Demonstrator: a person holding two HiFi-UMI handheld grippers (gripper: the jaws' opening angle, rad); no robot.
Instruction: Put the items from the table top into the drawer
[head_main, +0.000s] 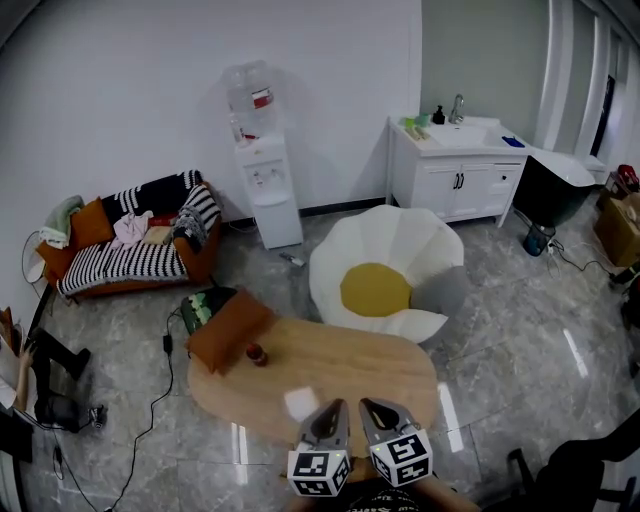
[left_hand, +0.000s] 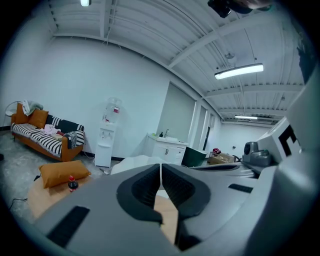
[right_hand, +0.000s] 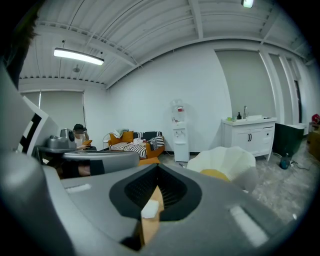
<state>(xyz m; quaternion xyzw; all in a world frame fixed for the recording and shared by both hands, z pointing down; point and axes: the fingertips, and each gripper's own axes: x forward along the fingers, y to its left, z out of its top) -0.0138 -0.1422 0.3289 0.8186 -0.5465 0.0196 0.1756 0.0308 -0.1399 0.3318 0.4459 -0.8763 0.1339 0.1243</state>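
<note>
Both tools are closed with nothing in them. The left gripper (head_main: 333, 408) has its jaws pressed together at the tips, and so does the right gripper (head_main: 375, 405). The two hover side by side over the near edge of the oval wooden table (head_main: 350, 365). Three items lie on the table top: one orange cushion (head_main: 228, 330) at the far left end, one small red-capped bottle (head_main: 256, 354) just beside it, and one flat white piece (head_main: 300, 402) near the left gripper's tips.

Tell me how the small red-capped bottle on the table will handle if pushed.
The bottle stands upright, small and narrow, so a push probably tips it. It looks round, so it may then roll across the table.
</note>
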